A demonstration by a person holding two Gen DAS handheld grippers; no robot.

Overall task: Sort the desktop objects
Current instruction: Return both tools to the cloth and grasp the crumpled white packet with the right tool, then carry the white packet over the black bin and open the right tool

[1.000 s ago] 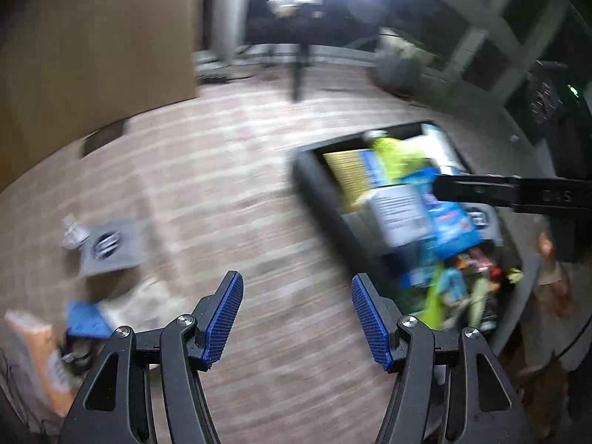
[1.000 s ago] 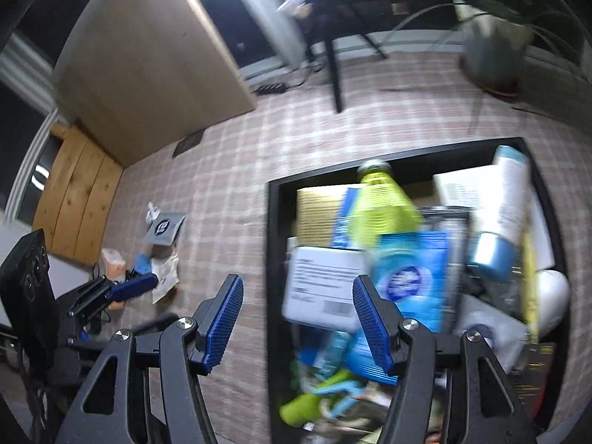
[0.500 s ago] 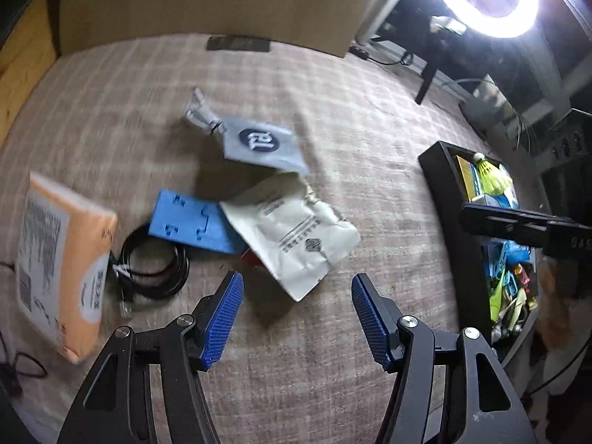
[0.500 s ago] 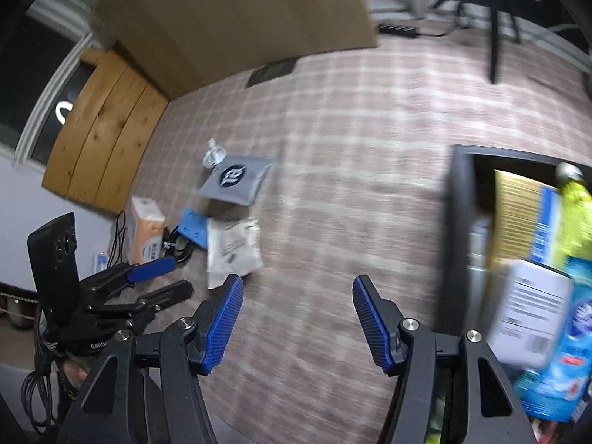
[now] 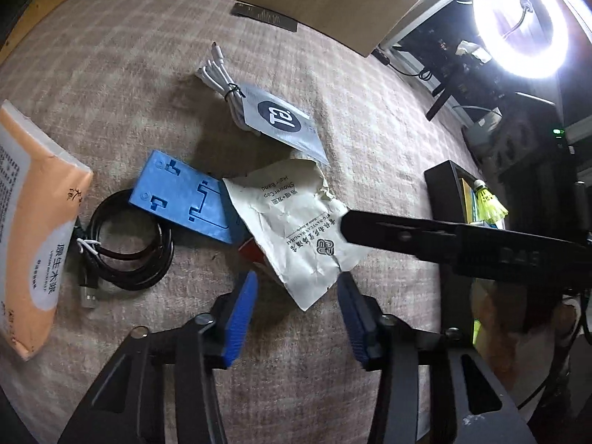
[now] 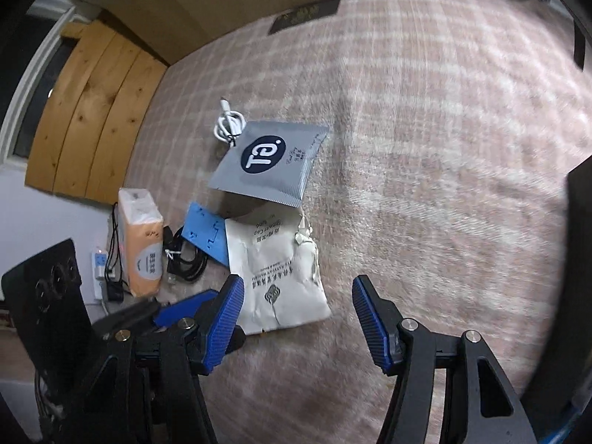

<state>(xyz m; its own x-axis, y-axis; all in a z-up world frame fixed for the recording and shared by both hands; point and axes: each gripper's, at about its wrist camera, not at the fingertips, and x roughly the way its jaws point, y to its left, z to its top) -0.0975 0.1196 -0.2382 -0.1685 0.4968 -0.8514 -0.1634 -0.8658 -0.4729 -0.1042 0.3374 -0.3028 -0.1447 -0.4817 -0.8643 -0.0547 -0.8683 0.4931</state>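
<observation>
On the counter (image 5: 370,148) we hover our left gripper (image 5: 296,318) and right gripper (image 6: 298,318), jaws released and empty, over a crumpled white packet (image 5: 296,229) beside a blue plate (image 5: 181,196).

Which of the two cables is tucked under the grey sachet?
The white cable: its far loops poke out from under the grey sachet. The black cable lies coiled apart, between the blue plate and the tissue pack.

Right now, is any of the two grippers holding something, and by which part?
Nothing is held. The left gripper and the right gripper are both open, empty, near the crumpled white paper packet.
</observation>
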